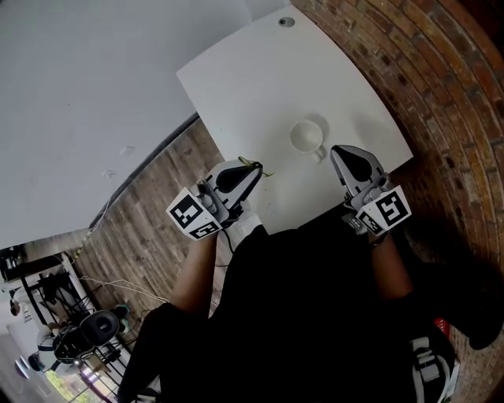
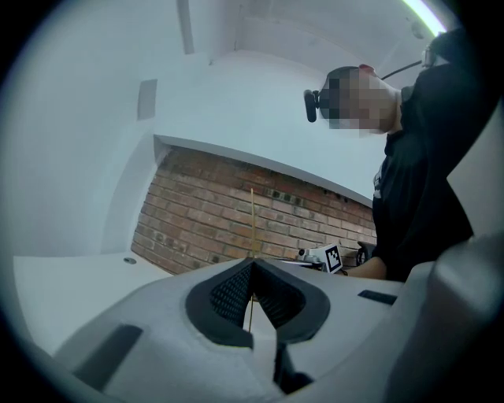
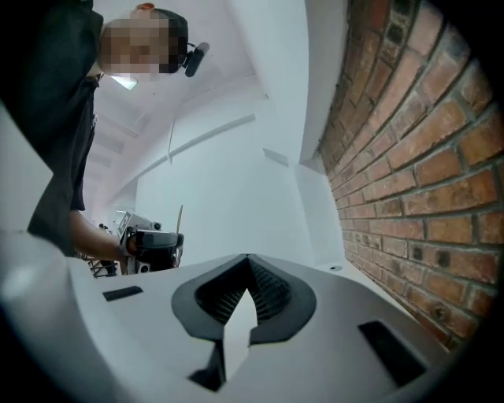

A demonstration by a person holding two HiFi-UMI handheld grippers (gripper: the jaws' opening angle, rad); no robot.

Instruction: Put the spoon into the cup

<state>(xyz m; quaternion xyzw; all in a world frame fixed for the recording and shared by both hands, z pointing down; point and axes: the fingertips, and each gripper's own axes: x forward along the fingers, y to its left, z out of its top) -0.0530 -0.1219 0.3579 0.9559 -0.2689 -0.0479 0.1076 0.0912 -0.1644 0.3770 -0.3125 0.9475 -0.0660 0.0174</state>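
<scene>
My left gripper (image 1: 253, 168) has its jaws pressed together on the spoon (image 2: 252, 228). I see it only as a thin yellowish handle standing up between the pads, and I can't make out its bowl. My right gripper (image 1: 339, 151) is empty, and its jaw tips meet with nothing between them.

The white cup (image 1: 305, 135) stands upright on the white table (image 1: 260, 79), in the near half. It sits between my two grippers and a little beyond them. Its handle points toward the near edge and my right jaws, which are close to it but not touching. The spoon is off to the cup's left, clear of it, at the table's near edge.

The tabletop is otherwise bare apart from a small round grommet (image 1: 286, 22) near the far corner. The near edge runs under both my grippers, and my left one hangs right at it, partly out over the wood floor (image 1: 150, 197). On the right, the table's side lies close along a brick wall (image 1: 441, 86). A plain white wall (image 1: 87, 94) rises beyond the table's left edge, with the strip of wood floor at its foot. Some dark equipment (image 1: 87, 330) and a loose cable sit on that floor down to my left, well away from the table. The space above the cup is open.
</scene>
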